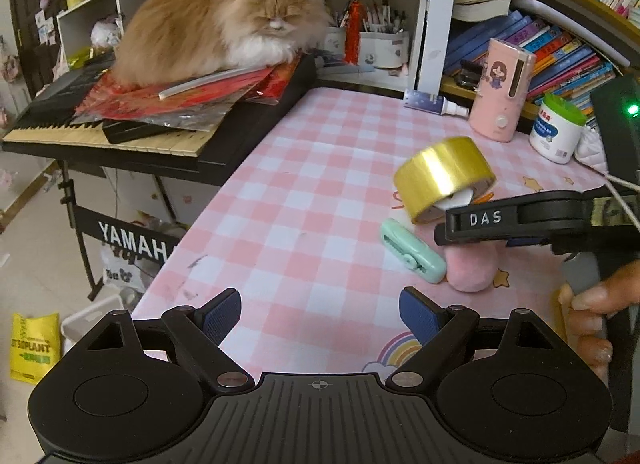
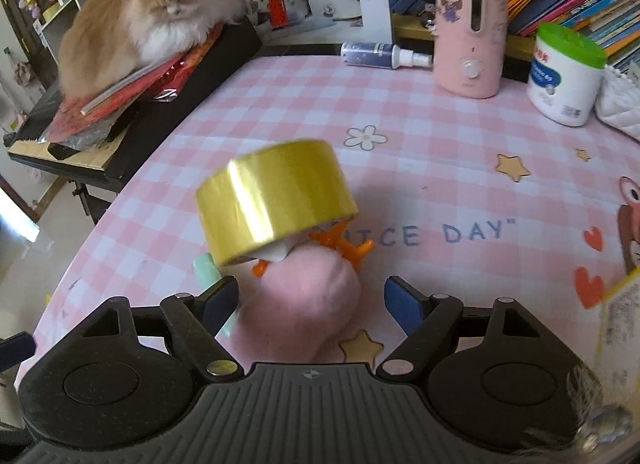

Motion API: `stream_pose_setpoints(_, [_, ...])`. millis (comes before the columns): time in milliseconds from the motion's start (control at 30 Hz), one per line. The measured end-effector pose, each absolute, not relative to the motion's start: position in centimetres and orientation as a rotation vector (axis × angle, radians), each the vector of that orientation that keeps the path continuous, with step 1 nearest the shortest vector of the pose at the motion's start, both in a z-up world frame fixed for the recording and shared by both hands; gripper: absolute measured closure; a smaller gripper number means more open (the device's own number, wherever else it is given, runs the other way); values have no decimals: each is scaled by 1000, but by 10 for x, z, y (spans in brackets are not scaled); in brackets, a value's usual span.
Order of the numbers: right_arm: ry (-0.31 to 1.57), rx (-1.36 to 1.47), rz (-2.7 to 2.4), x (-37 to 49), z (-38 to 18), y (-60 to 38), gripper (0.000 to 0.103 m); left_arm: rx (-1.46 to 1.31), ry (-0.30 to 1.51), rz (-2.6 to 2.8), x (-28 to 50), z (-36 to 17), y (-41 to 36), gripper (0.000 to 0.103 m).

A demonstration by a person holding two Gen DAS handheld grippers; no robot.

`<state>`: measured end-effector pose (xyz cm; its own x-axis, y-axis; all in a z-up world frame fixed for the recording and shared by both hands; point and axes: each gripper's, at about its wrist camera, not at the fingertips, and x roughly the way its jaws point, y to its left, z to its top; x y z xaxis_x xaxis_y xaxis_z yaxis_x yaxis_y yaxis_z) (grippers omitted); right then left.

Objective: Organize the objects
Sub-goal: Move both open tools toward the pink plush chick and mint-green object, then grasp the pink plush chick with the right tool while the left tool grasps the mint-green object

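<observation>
A gold tape roll (image 2: pixel 276 200) leans tilted on a pink plush toy (image 2: pixel 308 304) with orange feet, lying on the pink checked tablecloth (image 2: pixel 420 168). A mint green cutter (image 2: pixel 208 268) lies just left of the plush. My right gripper (image 2: pixel 312 300) is open and straddles the plush, with small gaps between its blue pads and the toy. In the left wrist view, my left gripper (image 1: pixel 320 312) is open over bare cloth, left of the cutter (image 1: pixel 412 250), the plush (image 1: pixel 472 270) and the roll (image 1: pixel 444 176). The right gripper (image 1: pixel 452 226) comes in from the right there, held by a hand (image 1: pixel 592 316).
A fluffy orange cat (image 1: pixel 216 28) lies on red papers on a keyboard (image 1: pixel 104 132) left of the table. At the back stand a pink humidifier (image 2: pixel 470 24), a lying spray bottle (image 2: pixel 384 54) and a green-lidded canister (image 2: pixel 564 76). Books (image 1: pixel 560 52) fill the shelf.
</observation>
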<state>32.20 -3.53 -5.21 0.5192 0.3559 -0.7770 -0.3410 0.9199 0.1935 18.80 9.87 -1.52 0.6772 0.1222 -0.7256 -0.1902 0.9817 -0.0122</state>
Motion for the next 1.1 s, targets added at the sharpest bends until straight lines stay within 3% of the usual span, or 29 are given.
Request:
stream_pose_setpoints(67, [963, 37, 433, 327, -58, -36, 51, -92, 806, 171, 188, -15, 99, 14])
stream_pose_setpoints(500, [921, 133, 347, 298, -22, -86, 54, -81, 831, 45, 241, -35, 69, 17])
stream_pose_setpoints(833, [892, 105, 379, 280, -13, -102, 54, -130, 907, 91, 285, -60, 56, 56])
stream_pose_setpoints(967, [893, 101, 387, 277, -13, -103, 54, -113, 909, 92, 282, -59, 57, 82])
stream_pose_setpoints(1100, [899, 100, 381, 275, -13, -103, 54, -150, 914, 67, 273, -56, 66, 85])
